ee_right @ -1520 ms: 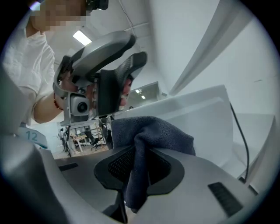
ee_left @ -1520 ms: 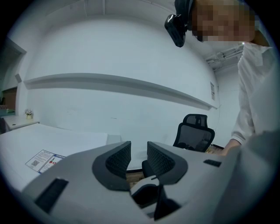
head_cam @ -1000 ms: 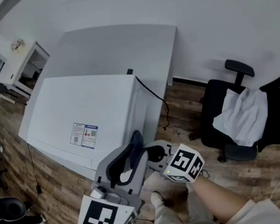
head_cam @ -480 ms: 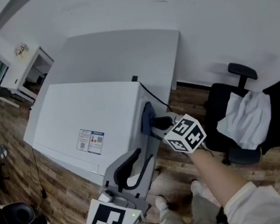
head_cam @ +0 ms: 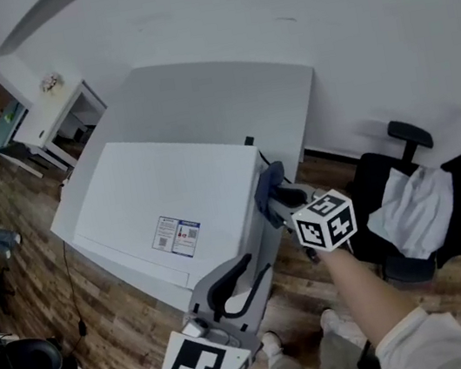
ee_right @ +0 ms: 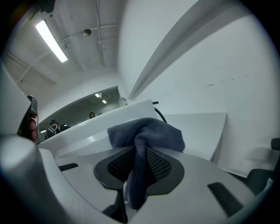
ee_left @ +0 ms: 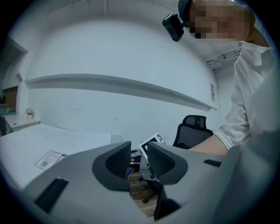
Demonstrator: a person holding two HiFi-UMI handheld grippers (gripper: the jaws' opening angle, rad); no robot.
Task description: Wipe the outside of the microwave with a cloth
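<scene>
The white microwave [head_cam: 161,191] stands on a grey table [head_cam: 223,92], with a label on its top. My right gripper [head_cam: 274,193] is shut on a blue-grey cloth [head_cam: 267,183] and holds it against the microwave's right side near the top edge. In the right gripper view the cloth [ee_right: 144,133] bunches out between the jaws of the right gripper [ee_right: 139,164], with the microwave [ee_right: 87,131] just beyond. My left gripper [head_cam: 238,268] hangs by the microwave's front right corner. In the left gripper view the left gripper [ee_left: 139,158] shows a narrow gap with nothing in it.
A black office chair [head_cam: 411,209] with a white garment over it stands to the right. A black power cable [head_cam: 250,142] leaves the microwave's back corner. A white desk [head_cam: 40,107] is at the far left. Dark gear [head_cam: 23,361] lies on the wooden floor.
My right gripper has carried the cloth from below the front corner up and back along the microwave's right side. The left gripper has stayed low near the front.
</scene>
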